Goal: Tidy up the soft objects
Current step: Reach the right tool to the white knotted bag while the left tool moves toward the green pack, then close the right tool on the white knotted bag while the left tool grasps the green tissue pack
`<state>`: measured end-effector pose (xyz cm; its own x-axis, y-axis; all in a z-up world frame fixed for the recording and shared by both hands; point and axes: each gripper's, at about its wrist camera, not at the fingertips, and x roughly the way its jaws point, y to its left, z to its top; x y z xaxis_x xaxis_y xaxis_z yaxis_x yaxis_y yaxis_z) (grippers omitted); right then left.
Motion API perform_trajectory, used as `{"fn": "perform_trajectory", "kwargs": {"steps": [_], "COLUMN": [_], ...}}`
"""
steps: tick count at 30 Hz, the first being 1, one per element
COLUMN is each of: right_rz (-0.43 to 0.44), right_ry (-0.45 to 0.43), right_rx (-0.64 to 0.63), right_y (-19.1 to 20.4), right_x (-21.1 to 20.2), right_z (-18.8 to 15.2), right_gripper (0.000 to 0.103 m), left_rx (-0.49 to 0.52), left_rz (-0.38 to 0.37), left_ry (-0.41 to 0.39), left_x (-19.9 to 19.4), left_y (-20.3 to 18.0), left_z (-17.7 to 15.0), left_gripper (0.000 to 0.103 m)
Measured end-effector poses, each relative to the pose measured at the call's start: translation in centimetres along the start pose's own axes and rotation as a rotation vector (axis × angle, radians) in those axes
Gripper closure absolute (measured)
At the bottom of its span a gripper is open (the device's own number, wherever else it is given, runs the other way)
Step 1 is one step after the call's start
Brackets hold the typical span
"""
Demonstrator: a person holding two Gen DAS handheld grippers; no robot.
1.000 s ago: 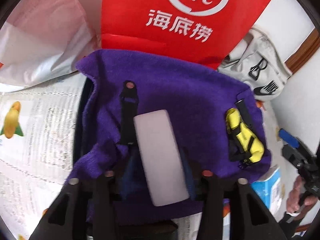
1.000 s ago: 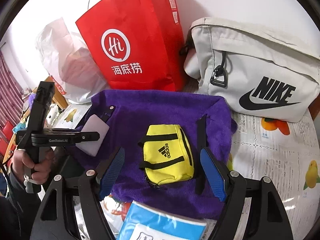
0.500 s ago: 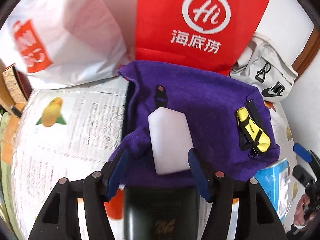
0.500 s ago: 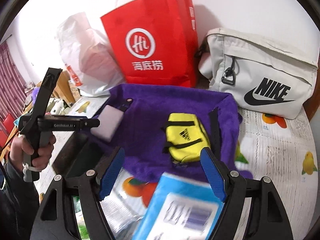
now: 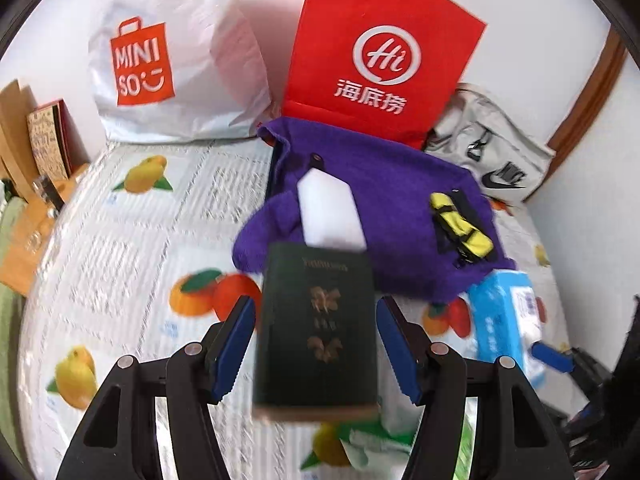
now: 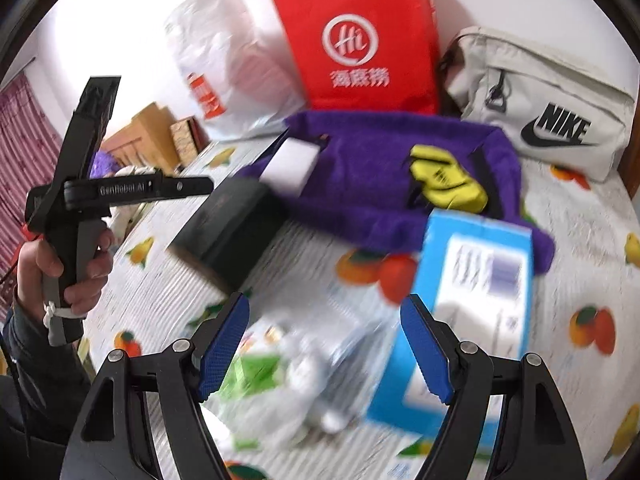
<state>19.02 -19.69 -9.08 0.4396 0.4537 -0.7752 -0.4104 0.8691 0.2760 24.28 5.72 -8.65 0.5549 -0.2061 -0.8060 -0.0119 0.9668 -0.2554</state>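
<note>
A purple towel [image 5: 392, 184] [image 6: 384, 168] lies on the fruit-print table. On it rest a white sponge block [image 5: 328, 212] [image 6: 292, 162] and a small yellow pouch [image 5: 460, 220] [image 6: 444, 178]. My left gripper [image 5: 316, 340] is open and empty, its blue pads either side of a dark green book [image 5: 316, 332] below it. My right gripper [image 6: 324, 344] is open and empty above a clear plastic packet [image 6: 304, 364]. The left gripper's body shows in the right wrist view [image 6: 136, 190], held by a hand.
A red paper bag [image 5: 380, 56] [image 6: 360, 40], a white MINISO bag [image 5: 168, 52] and a grey Nike bag [image 5: 492, 152] [image 6: 548, 100] stand at the back. A blue box [image 5: 508, 320] [image 6: 468, 312] lies near the towel's front right. Wooden furniture [image 5: 24, 184] stands at the left.
Both grippers have pulled back and up from the towel. The left gripper let go of the white sponge, which now rests on the towel; the green book has come into view beneath it.
</note>
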Motion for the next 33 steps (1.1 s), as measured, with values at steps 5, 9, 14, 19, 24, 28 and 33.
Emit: {"fn": "perform_trajectory", "kwargs": {"steps": [5, 9, 14, 19, 24, 28, 33], "right_rz": [0.017, 0.019, 0.002, 0.033, 0.082, 0.045, -0.005], "right_ry": [0.021, 0.037, 0.055, 0.07, 0.016, -0.046, -0.072], "right_rx": [0.028, 0.087, 0.128, 0.197, 0.185, 0.109, 0.065], "right_y": [1.3, 1.6, 1.9, 0.8, 1.0, 2.1, 2.2], "right_x": [-0.3, -0.2, 0.4, 2.2, 1.5, -0.2, -2.0], "right_z": [-2.7, -4.3, -5.5, -6.0, -5.5, -4.7, -5.4], "right_gripper": [0.026, 0.049, 0.052, 0.063, 0.093, 0.093, 0.094], "left_rx": [-0.004, 0.0, 0.025, 0.045, 0.032, 0.036, 0.055], "left_rz": [-0.025, -0.053, -0.081, -0.09, -0.104, -0.104, -0.118], "left_ry": [-0.005, 0.008, -0.013, -0.023, -0.009, 0.017, 0.035], "left_x": [-0.8, -1.1, -2.0, -2.9, -2.9, -2.3, -2.3], "left_y": [0.3, 0.5, 0.6, 0.7, 1.0, 0.9, -0.1], "left_z": [-2.8, -4.8, -6.3, -7.3, -8.5, -9.2, -10.3], "left_gripper": [0.042, 0.042, 0.041, 0.041, 0.041, 0.041, 0.041]}}
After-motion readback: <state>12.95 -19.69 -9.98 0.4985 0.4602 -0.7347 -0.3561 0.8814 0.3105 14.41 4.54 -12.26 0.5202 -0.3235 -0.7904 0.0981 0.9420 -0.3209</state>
